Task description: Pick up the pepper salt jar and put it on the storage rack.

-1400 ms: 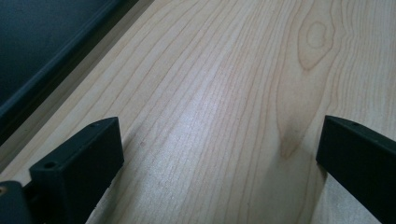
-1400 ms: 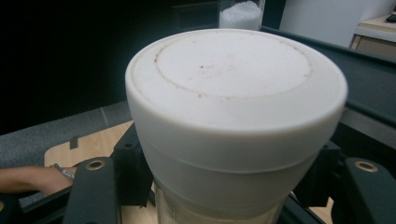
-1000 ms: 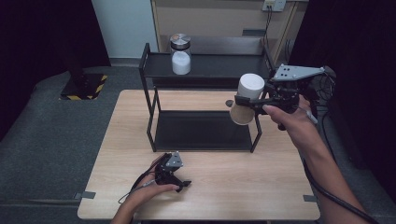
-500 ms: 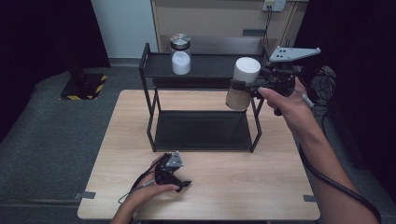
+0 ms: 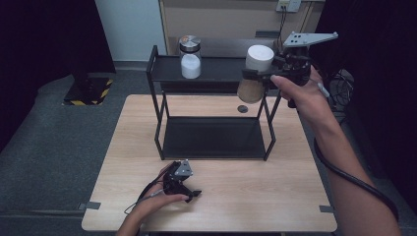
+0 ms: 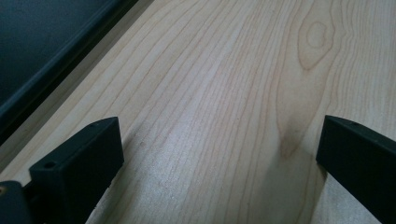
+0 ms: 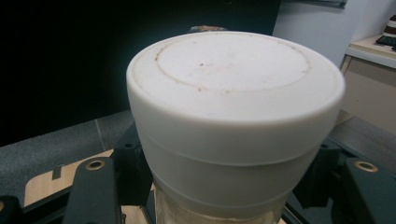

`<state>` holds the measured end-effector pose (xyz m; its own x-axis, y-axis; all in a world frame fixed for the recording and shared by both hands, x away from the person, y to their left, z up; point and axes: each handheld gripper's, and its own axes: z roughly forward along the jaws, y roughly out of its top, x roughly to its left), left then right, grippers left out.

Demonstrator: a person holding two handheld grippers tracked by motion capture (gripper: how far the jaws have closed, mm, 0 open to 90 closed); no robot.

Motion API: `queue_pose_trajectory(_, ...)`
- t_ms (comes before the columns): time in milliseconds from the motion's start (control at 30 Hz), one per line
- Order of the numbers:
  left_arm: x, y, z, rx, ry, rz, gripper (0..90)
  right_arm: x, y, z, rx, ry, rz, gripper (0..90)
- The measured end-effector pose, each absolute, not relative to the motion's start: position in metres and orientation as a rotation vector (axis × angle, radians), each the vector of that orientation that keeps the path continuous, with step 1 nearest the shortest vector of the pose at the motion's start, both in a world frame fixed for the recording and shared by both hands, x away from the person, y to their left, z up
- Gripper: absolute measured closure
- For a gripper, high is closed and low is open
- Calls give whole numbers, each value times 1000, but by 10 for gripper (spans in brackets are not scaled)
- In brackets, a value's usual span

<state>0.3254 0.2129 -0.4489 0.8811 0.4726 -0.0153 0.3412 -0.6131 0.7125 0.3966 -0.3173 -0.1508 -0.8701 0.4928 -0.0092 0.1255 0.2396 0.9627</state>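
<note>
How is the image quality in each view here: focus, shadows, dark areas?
High view: evenly lit light wooden table, black surroundings at both sides, sharp. Left gripper view: wood grain sharp, soft shadows beside the black left gripper jaws. Right gripper view: white-lidded jar of brown powder close and slightly soft, background dark at left, right gripper shut on it.

The right gripper [image 5: 255, 78] is raised at arm's length, its black jaws clamped level, the right hand [image 5: 301, 93] wrapped round its handle. The left gripper [image 5: 183, 183] rests low in the left hand [image 5: 156, 200], jaws spread wide apart.
</note>
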Motion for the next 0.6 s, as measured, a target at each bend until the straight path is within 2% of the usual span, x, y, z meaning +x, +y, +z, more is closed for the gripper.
queue_pose_trajectory(600, 325, 213, -449, 2287, 583, 224, 0, 418, -311, -130, 608, 2197, 1638, 363)
